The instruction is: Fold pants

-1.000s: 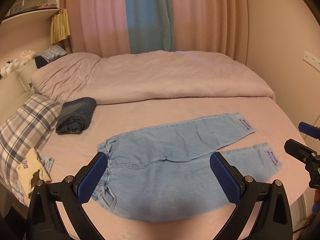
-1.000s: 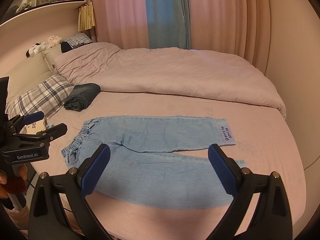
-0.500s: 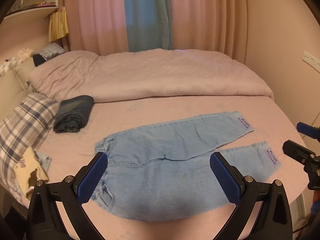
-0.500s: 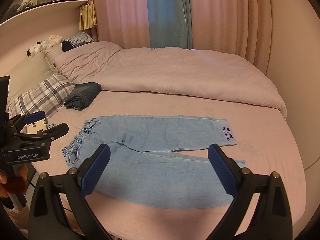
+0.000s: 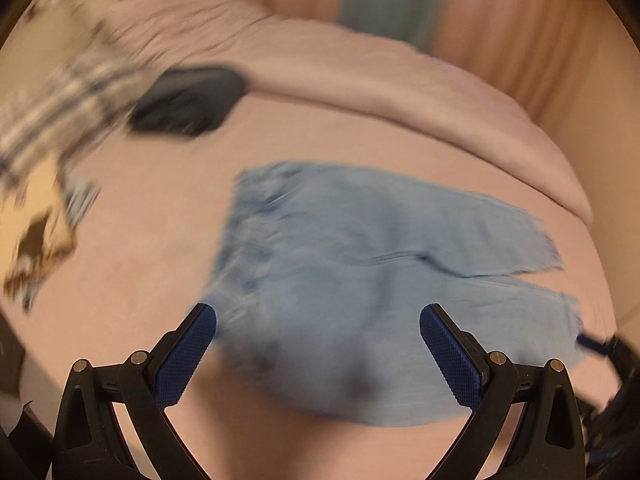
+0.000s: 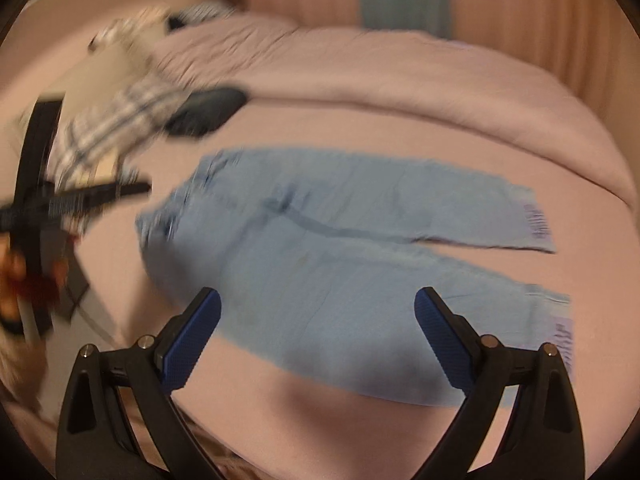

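Light blue denim pants [image 5: 360, 264] lie spread flat on the pink bed sheet [image 5: 152, 248], waistband to the left, two legs running right. They also show in the right wrist view [image 6: 320, 248]. My left gripper [image 5: 318, 320] is open and empty, hovering over the seat of the pants near the front edge. My right gripper [image 6: 318, 308] is open and empty above the nearer leg. The left gripper shows at the left of the right wrist view [image 6: 60, 204]. Both views are motion-blurred.
A folded dark denim garment [image 5: 188, 100] lies behind the waistband. A plaid pillow [image 6: 120, 120] and a patterned cloth [image 5: 36, 248] lie at the left. A bunched pink duvet [image 6: 400, 76] covers the far half of the bed; curtains stand behind.
Both grippers have moved forward and down toward the pants, which now look larger. The views tilt and blur with the motion. Both grippers stay open.
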`<state>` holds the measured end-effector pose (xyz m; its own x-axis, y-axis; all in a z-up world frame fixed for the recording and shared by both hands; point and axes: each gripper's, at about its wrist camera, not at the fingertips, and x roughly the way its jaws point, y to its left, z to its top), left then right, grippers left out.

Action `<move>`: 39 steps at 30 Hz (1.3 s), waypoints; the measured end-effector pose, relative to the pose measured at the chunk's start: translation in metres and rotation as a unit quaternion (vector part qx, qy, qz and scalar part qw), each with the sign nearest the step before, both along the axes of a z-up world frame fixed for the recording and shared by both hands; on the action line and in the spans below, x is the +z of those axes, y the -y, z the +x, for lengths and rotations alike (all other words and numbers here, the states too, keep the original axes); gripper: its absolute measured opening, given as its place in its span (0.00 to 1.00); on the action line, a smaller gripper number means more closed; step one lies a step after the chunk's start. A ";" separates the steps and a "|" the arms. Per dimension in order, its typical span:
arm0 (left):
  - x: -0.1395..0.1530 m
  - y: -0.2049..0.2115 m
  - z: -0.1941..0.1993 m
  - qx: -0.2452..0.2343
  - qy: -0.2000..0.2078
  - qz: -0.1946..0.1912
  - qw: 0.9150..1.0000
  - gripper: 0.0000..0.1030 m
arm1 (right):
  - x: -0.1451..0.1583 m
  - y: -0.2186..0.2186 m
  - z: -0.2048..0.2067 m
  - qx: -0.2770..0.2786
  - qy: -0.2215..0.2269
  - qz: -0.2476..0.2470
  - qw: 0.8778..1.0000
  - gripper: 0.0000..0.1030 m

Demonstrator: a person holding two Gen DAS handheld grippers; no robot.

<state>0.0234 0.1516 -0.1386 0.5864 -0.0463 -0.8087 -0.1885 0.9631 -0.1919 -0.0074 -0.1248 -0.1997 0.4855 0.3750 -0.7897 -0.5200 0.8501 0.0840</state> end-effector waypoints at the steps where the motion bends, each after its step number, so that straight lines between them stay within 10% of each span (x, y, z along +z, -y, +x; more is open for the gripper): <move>1: -0.008 -0.014 -0.004 0.014 -0.003 -0.018 1.000 0.99 | -0.013 -0.011 0.000 0.022 -0.008 -0.011 1.000 0.89; 11: -0.078 -0.063 -0.009 0.055 -0.040 -0.190 0.979 0.99 | -0.086 -0.123 -0.016 0.217 -0.036 -0.064 0.973 0.68; 13: -0.084 -0.062 -0.003 0.057 -0.044 -0.190 0.979 0.87 | -0.098 -0.135 -0.016 0.224 -0.038 -0.085 0.970 0.53; 15: -0.090 -0.064 0.004 0.063 -0.048 -0.180 0.980 0.30 | -0.107 -0.139 -0.014 0.218 -0.038 -0.108 0.969 0.35; 18: -0.094 -0.076 0.002 0.079 -0.035 -0.191 0.978 0.27 | -0.102 -0.138 -0.007 0.195 -0.039 -0.090 0.976 0.10; 25: -0.086 -0.081 -0.015 0.085 -0.010 -0.152 0.985 0.25 | -0.080 -0.134 -0.018 0.204 -0.036 -0.045 0.977 0.09; 28: -0.106 -0.078 -0.008 0.090 -0.049 -0.113 0.988 0.37 | -0.110 -0.142 -0.008 0.199 -0.072 -0.065 0.975 0.13; 30: -0.093 -0.079 -0.013 0.089 -0.038 -0.080 0.992 0.65 | -0.109 -0.136 -0.006 0.184 -0.080 -0.049 0.978 0.16; 34: -0.057 -0.086 -0.028 0.085 0.000 -0.001 0.996 0.75 | -0.076 -0.089 -0.008 0.152 -0.068 0.018 0.986 0.52; 39: -0.021 -0.077 -0.026 0.066 0.051 0.042 0.996 0.75 | -0.053 0.067 0.011 -0.081 -0.053 0.083 0.992 0.54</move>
